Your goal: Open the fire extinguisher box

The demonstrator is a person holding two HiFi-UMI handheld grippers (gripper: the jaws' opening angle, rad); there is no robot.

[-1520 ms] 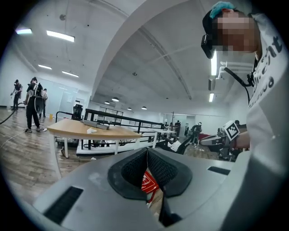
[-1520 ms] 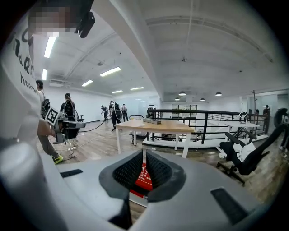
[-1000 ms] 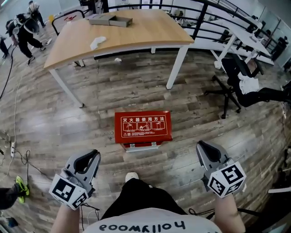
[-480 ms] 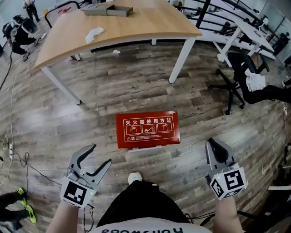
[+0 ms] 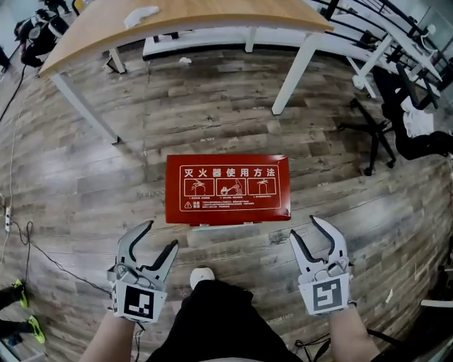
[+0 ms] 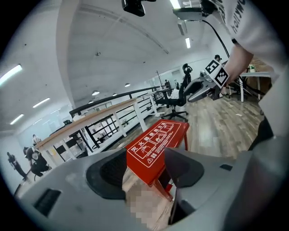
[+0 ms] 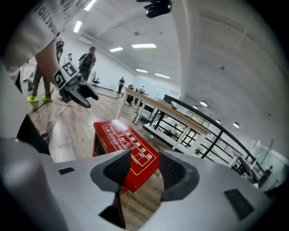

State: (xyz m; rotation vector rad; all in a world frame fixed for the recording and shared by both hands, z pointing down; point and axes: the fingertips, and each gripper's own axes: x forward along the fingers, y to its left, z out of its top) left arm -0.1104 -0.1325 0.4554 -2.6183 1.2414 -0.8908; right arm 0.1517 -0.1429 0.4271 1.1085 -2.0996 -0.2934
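Fire extinguisher box [image 5: 228, 189]: red, white printed panel facing up, flat on wood floor [image 5: 85, 184] at centre of head view. Lid down. Pale metal strip showing along lower edge.

Left gripper [image 5: 160, 235]: lower left of frame, just below box's lower-left corner, clear of it. Jaws spread wide, just been opening; nothing clamped. In left gripper view, near corner of box framed in the gap between the pads, no contact seen. Marker cube [image 5: 138, 302] at the wrist end.

Right gripper [image 5: 304, 226]: lower right of frame, just below box's lower-right corner, also clear of it. Jaws parted, just been opening, somewhat narrower than left; nothing grasped. In right gripper view, box corner seen between the pads, untouched, floor below.

Both grippers aimed toward top of frame, flanking the box's near side, well apart from each other.

Surroundings: wooden table [image 5: 212, 10] with white legs across top of frame, white cloth [image 5: 139, 14] on it; black office chair [image 5: 382, 134] at upper right; shoe tip [image 5: 202, 276] at bottom centre between the grippers.
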